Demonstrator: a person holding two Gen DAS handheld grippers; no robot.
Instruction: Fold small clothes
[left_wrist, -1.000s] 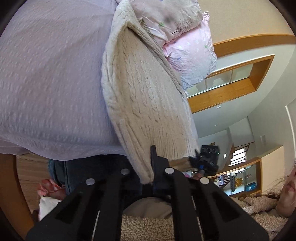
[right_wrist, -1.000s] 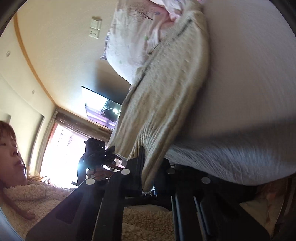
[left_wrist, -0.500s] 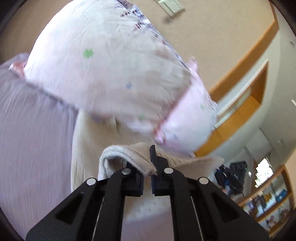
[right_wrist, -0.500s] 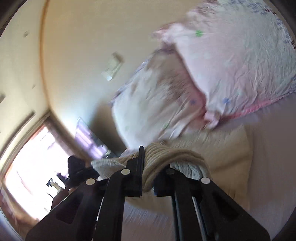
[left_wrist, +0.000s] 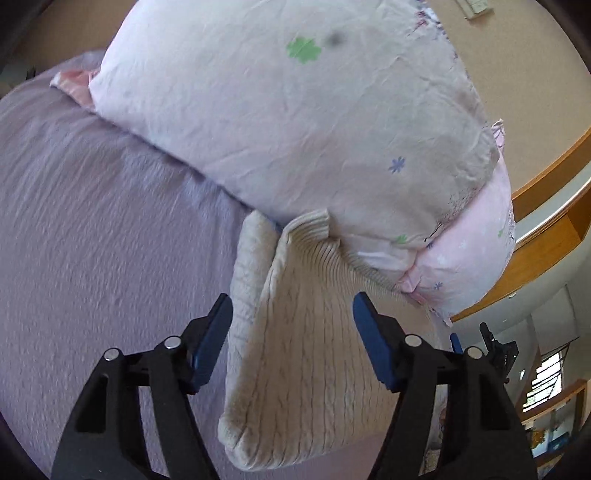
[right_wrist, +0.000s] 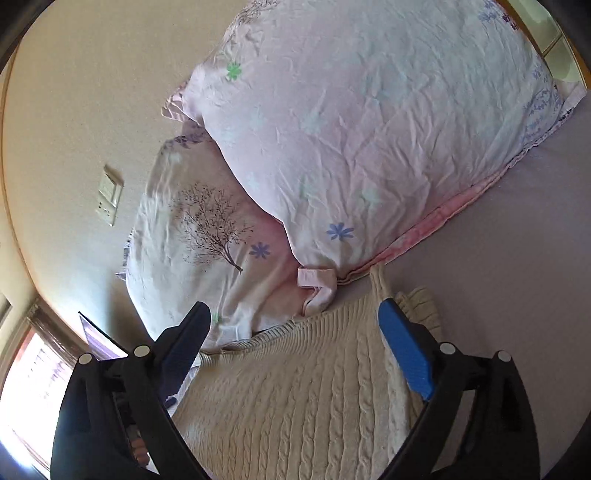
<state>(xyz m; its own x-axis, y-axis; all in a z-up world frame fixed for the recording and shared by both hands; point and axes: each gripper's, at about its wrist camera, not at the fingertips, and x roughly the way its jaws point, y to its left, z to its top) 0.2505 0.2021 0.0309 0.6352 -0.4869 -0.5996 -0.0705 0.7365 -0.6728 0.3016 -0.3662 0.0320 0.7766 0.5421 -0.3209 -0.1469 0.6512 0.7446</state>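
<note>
Both grippers spread wide, gripping nothing! The cream sweater (left_wrist: 314, 354) lies folded on the lilac bedsheet (left_wrist: 92, 240), between the left gripper (left_wrist: 291, 314)'s fingers, top edge against the pillow (left_wrist: 295, 129). Right gripper (right_wrist: 293, 332) hangs over it too.

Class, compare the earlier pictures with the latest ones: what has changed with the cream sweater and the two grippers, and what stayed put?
Both let go: the left hand-held gripper and right hand-held gripper, earlier shut on the cream sweater's hem, now stand open. The hem was carried up to the pillows, folding the sweater. Pillows and bedsheet stayed.
</note>
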